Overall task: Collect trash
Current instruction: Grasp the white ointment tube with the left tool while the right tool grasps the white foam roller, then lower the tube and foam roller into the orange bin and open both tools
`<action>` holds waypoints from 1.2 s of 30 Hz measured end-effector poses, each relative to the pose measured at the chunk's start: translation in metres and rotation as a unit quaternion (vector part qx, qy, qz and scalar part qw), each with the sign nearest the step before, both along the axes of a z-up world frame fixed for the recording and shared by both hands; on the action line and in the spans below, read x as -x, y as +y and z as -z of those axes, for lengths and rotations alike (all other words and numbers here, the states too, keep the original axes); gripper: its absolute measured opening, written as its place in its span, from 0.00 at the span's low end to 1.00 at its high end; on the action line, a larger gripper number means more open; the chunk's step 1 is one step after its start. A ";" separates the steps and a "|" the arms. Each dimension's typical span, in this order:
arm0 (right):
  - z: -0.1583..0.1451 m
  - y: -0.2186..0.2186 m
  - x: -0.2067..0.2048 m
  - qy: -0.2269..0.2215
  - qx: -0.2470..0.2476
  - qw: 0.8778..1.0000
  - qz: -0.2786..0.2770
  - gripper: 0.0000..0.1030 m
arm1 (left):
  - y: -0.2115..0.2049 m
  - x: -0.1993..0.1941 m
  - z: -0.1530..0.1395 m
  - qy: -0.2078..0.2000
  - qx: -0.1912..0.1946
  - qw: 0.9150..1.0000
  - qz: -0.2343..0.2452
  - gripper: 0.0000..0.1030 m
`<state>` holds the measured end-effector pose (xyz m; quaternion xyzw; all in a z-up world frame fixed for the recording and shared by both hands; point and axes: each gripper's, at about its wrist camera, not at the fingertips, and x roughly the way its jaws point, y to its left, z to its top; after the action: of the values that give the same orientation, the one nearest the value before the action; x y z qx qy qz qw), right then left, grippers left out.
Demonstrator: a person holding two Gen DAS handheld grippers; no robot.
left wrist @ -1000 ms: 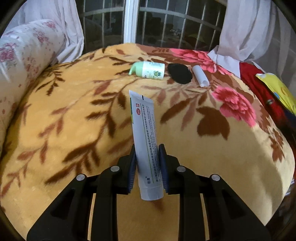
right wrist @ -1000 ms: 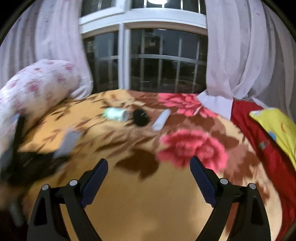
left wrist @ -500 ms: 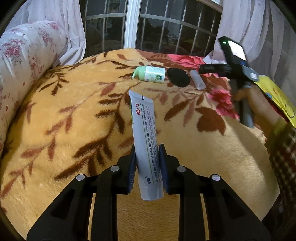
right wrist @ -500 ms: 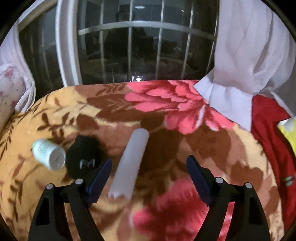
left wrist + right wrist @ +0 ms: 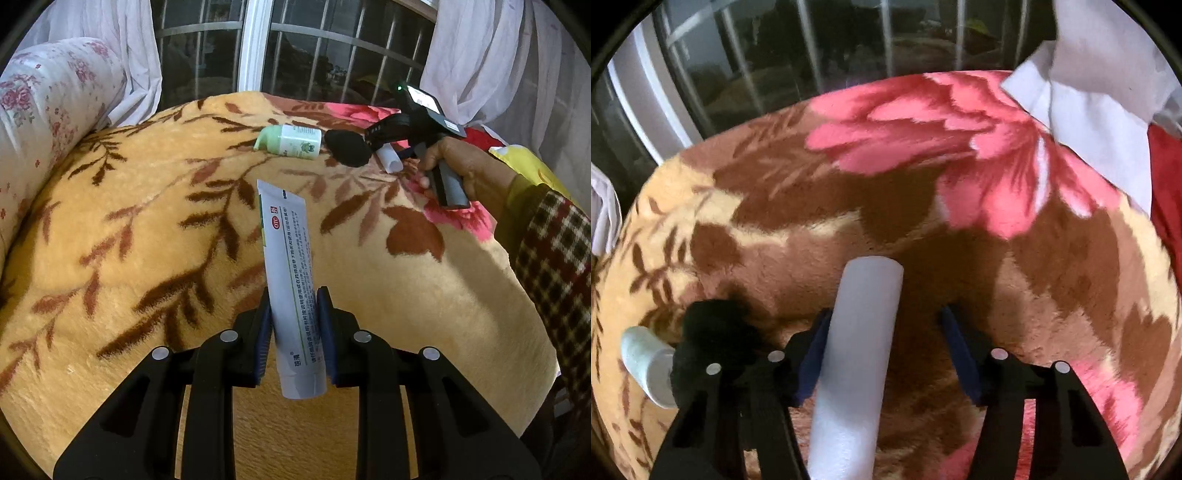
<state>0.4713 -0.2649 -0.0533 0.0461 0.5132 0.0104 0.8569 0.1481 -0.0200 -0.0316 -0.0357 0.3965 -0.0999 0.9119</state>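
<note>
My left gripper is shut on a white ointment tube and holds it above the floral blanket. My right gripper is open, its jaws straddling a white paper roll that lies on the blanket; the left pad touches the roll, the right pad stands apart. A black fuzzy lump and a green-and-white bottle lie just left of it. In the left wrist view the bottle, black lump, paper roll and right gripper sit at the bed's far side.
A rolled floral quilt lies along the left. Window bars and white curtains stand behind the bed. A red cloth and a yellow package lie at the right. The person's checked sleeve reaches in from the right.
My right gripper has moved forward and down over the paper roll, which now lies between its jaws. My left gripper has kept hold of the tube, nearly still.
</note>
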 end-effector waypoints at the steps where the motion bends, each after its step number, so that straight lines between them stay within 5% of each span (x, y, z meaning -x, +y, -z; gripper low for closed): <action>1: -0.001 -0.001 0.001 0.000 -0.001 1.000 0.000 0.44 | -0.001 0.000 0.001 0.001 0.000 1.000 0.002 0.23; 2: -0.004 -0.002 0.004 -0.003 -0.003 1.000 -0.002 0.34 | -0.001 0.001 0.002 0.002 0.000 1.000 0.003 0.23; 13: -0.053 -0.019 0.095 -0.066 -0.014 0.997 -0.048 0.34 | -0.014 0.022 -0.007 -0.003 -0.003 1.000 0.012 0.23; 25: -0.112 0.017 0.343 -0.133 -0.074 0.968 -0.200 0.34 | -0.009 0.104 -0.022 0.009 -0.014 0.999 0.038 0.23; 31: -0.087 0.036 0.443 -0.101 -0.107 0.956 -0.253 0.35 | -0.007 0.163 0.001 0.054 -0.039 0.995 0.072 0.23; 36: -0.038 0.059 0.504 -0.041 -0.114 0.950 -0.287 0.35 | -0.007 0.204 0.038 0.110 -0.045 0.989 0.089 0.23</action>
<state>-0.0325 -0.2056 -0.0157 -0.0061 0.4642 0.3165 0.8273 -0.0562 -0.0268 -0.0692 0.0304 0.5006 -0.1580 0.8506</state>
